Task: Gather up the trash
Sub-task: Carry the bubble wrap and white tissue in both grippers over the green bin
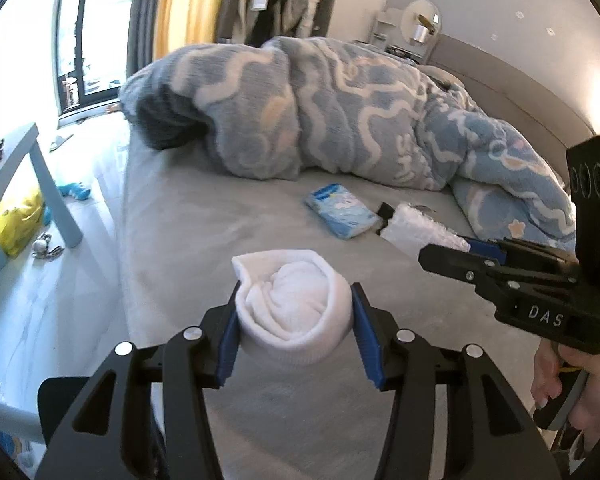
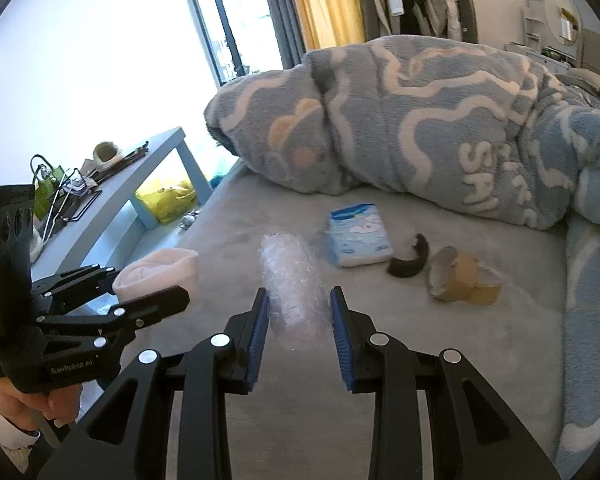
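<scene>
**Two grips, both full**

Both my grippers are loaded above the grey bed sheet (image 1: 204,208). My left gripper (image 1: 296,316) is clamped on a rolled white towel-like bundle (image 1: 292,304); my right gripper (image 2: 300,332) squeezes a crumpled clear bubble-wrap roll (image 2: 292,284) between its blue pads. Lying on the sheet beyond — a blue-and-white tissue packet (image 2: 358,236), a curved black strip (image 2: 410,258), brown tape rolls (image 2: 464,280), just beside the blue patterned fleece blanket (image 2: 420,120).
</scene>
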`<state>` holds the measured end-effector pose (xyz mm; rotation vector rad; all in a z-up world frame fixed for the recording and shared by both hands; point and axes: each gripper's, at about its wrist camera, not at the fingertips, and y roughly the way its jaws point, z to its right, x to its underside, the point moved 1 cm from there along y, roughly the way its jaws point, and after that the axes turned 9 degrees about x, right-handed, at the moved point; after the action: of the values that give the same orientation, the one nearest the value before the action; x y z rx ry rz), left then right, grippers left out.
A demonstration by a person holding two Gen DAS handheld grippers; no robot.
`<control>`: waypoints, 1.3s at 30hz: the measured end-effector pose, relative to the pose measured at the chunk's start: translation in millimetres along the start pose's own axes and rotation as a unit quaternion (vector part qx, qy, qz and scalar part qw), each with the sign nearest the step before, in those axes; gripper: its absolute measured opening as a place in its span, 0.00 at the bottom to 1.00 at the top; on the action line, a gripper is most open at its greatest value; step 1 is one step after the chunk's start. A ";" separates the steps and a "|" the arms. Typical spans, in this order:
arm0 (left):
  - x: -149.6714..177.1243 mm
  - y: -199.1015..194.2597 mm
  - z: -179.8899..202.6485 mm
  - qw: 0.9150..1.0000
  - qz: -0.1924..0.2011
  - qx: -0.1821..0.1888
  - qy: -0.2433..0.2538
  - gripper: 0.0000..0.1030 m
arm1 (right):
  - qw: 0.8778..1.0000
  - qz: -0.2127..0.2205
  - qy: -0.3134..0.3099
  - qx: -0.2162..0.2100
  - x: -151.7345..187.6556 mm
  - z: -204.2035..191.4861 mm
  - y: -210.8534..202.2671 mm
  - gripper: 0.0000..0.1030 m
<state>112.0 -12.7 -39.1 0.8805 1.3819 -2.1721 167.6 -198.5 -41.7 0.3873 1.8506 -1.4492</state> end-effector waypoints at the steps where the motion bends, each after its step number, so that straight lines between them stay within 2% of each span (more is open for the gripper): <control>1: 0.6 -3.0 -2.4 1.000 0.002 -0.002 -0.003 0.51 | 1.000 -0.001 -0.002 -0.002 0.5 -3.5 0.2 0.30; 16: 16.1 -59.5 -62.6 0.997 0.030 -0.053 -0.044 0.52 | 0.998 0.003 -0.045 -0.045 -3.2 -80.0 5.9 0.30; 29: 56.2 -97.9 -140.4 0.991 0.012 -0.098 -0.094 0.52 | 0.992 -0.003 -0.087 -0.093 -6.9 -170.0 23.6 0.30; 39: 93.4 -115.0 -201.7 0.982 -0.022 -0.124 -0.141 0.52 | 0.985 -0.025 -0.117 -0.121 2.4 -236.4 50.9 0.30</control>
<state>29.7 217.5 -92.4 0.4358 1.4947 -2.0042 112.2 36.3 -58.7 0.0488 1.8259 -1.2266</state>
